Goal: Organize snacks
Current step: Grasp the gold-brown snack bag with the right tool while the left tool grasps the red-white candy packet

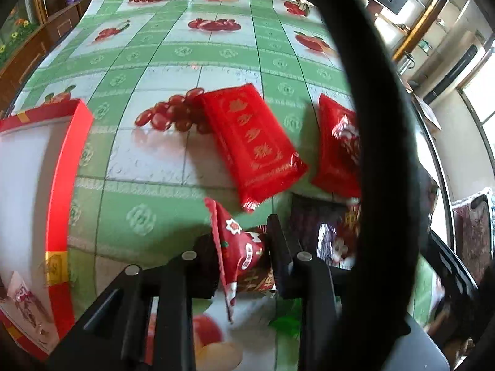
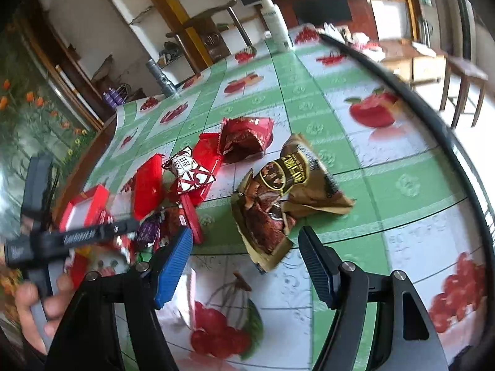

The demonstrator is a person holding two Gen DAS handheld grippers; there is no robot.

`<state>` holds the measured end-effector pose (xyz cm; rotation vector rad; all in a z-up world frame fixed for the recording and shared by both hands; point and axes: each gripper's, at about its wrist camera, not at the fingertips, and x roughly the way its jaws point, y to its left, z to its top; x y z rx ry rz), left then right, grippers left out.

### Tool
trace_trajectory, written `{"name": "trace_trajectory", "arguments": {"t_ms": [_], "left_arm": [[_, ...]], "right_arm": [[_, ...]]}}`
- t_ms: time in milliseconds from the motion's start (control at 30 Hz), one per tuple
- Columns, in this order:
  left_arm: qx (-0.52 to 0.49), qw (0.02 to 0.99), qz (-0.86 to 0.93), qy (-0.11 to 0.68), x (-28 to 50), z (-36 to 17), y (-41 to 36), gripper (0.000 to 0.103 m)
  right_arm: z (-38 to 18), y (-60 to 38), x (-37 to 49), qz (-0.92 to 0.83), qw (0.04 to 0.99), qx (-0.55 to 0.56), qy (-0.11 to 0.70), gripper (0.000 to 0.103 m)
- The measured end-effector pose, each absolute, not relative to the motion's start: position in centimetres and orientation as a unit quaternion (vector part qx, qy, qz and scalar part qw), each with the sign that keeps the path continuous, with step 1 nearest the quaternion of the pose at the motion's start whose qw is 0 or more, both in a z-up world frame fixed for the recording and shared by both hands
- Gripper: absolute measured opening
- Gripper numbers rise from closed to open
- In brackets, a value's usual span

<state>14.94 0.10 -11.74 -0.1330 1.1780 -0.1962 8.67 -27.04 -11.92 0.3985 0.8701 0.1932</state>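
While the left gripper point(image 1: 244, 259) pinches a small red snack packet point(image 1: 239, 247) between its black fingers, the packet stands on edge just above the counter point(image 1: 173, 61), apparently lifted for carrying. To its left lies an open red box point(image 1: 66, 167) with a white interior, likely the destination. Beyond the fingers, two flat red packets point(image 1: 252, 145) rest on the fruit-patterned cloth.

In the right wrist view, the right gripper point(image 2: 244, 258) hovers with its fingers spread wide and empty. A brown snack bag point(image 2: 280, 191) lies crumpled on the counter just ahead, its lower end between the fingertips, so it seems the next pick. Farther off, red packets and a red-and-white candy packet point(image 2: 190, 170) lie clustered together.
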Motion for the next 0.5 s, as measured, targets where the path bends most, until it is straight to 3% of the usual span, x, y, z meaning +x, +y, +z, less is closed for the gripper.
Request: {"name": "trace_trajectory", "arguments": {"t_ms": [67, 133, 333, 433, 500], "left_arm": [[-0.063, 0.823, -0.099, 0.555, 14.6, -11.5, 0.7, 0.047], [-0.054, 0.833, -0.090, 0.543, 13.9, -10.9, 1.4, 0.071], [-0.021, 0.837, -0.118, 0.534, 13.5, -10.3, 0.8, 0.073], [0.010, 0.827, -0.142, 0.544, 13.1, -10.5, -0.2, 0.073], [0.030, 0.819, -0.166, 0.549, 12.0, -10.8, -0.8, 0.073]], "right_arm": [[-12.2, -27.1, 9.3, 0.081, 0.880, 0.200, 0.423, 0.071], [-12.5, -27.5, 10.0, 0.066, 0.876, 0.210, 0.429, 0.071], [-12.6, -28.6, 12.3, 0.032, 0.876, 0.219, 0.428, 0.071], [-12.5, -28.5, 12.5, 0.024, 0.886, 0.184, 0.426, 0.063], [-12.6, -29.0, 12.2, 0.030, 0.887, 0.180, 0.424, 0.062]]}}
